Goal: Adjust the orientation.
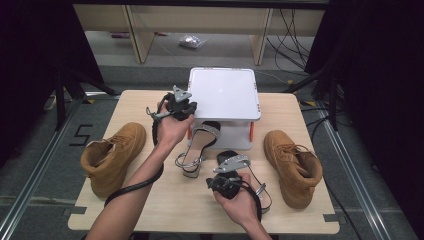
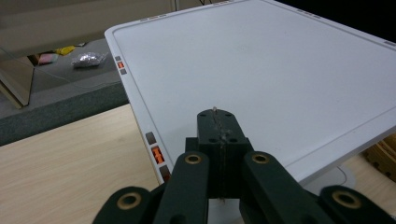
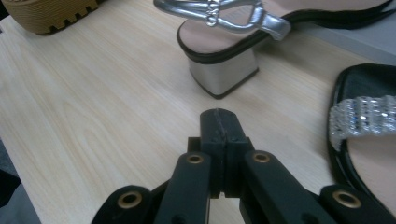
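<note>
Closing flat on nothing, both sets of jaws meet with no gap. In the left gripper view the left gripper [image 2: 219, 122] has its tips pressed together above the near edge of the white shelf [image 2: 261, 70], holding nothing. In the right gripper view the right gripper [image 3: 220, 122] is likewise pinched shut, empty, over bare table [image 3: 84, 121].

Landmark: the white shelf.
- Sandal 1 [image 1: 199, 142]: toe tucked under the shelf's front edge, block heel [image 3: 224, 70] pointing away from it toward the person.
- Sandal 2 [image 1: 250, 175]: in front of the shelf, nearer the person, partly under the right hand [image 1: 240, 197]; its rhinestone strap [image 3: 362, 116] lies just beside the right jaws.
- 2 tan boots: one [image 1: 111, 155] to the left of the shelf and nearer the person, one [image 1: 292, 165] to its right and nearer the person.

Risks, as judged:
- Right jaws are shut beside the sandal, not on it. Reaching in without opening would push sandal 2 along the table rather than take it.
- A grip on the thin strap alone could let the shoe swing or slip; the sole edge looks the safer hold.
- The left gripper sits low over the shelf edge; a careless sweep could knock the shelf and shift sandal 1 beneath it.
- Trailing cable [image 1: 135, 185] could drag the left boot.
</note>
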Available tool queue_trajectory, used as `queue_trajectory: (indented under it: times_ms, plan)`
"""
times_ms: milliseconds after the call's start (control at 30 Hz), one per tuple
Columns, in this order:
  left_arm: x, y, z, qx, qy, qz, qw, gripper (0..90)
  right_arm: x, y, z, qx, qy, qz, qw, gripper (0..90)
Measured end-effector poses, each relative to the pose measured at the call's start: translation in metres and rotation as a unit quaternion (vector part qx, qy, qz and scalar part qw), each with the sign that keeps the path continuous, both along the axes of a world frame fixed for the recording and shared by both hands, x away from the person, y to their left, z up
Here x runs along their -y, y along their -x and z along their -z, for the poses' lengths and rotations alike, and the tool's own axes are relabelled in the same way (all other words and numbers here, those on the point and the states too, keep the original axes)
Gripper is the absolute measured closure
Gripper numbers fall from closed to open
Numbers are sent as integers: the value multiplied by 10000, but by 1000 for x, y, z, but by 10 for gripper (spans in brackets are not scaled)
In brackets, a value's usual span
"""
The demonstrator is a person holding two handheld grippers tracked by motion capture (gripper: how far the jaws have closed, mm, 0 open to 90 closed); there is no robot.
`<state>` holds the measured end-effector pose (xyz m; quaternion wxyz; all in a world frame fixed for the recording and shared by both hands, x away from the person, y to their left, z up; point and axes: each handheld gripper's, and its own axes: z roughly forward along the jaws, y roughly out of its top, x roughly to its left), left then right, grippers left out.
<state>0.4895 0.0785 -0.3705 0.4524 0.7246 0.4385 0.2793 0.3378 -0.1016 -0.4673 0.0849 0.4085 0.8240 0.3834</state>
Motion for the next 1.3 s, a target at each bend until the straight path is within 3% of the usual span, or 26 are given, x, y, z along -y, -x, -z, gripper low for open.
queue_trajectory:
  times_ms: [167,200,500,567,600,767,800,833,867,967,1100,1233,1300]
  plan:
    - [-1,-1,4,-62,29,-11,10000,895,-8,1,2,-57,10,-41,10000,900]
    - [-1,-2,4,-65,7,-27,10000,895,-10,-1,5,57,51,-125,9999,900]
    - [-2,-4,6,-64,15,-14,10000,896,-25,-8,8,52,18,-206,9998,900]
    - [-2,-4,6,-69,-6,-2,10000,896,-29,-9,10,50,-88,-160,9998,900]
    - [-1,-4,6,-70,-24,-11,10000,896,-29,-9,10,52,14,-233,9997,900]
    - [-1,-3,7,-20,-37,-21,10000,896,-40,-10,14,43,-97,-214,9997,900]
    - [-1,-3,7,-27,-13,-30,10000,896,-40,-12,16,192,-49,-281,9994,900]
    - [-1,-3,6,-29,-29,-36,10000,896,-41,-12,15,30,-9,-316,9995,900]
    - [0,-3,6,-29,-52,-40,10000,896,-45,-13,19,127,-203,-178,9996,900]
    - [0,-3,6,-26,-61,-32,10000,896,-45,-15,18,3,-23,-245,9997,900]
    - [0,-4,6,-49,-4,-41,10000,897,-48,-19,20,169,-27,-235,9996,900]
    - [0,-3,6,-47,-8,-46,10000,897,-52,-21,19,78,41,-263,9996,900]
    - [0,-3,6,-60,-21,-48,10000,897,-54,-22,20,151,104,-322,9993,900]
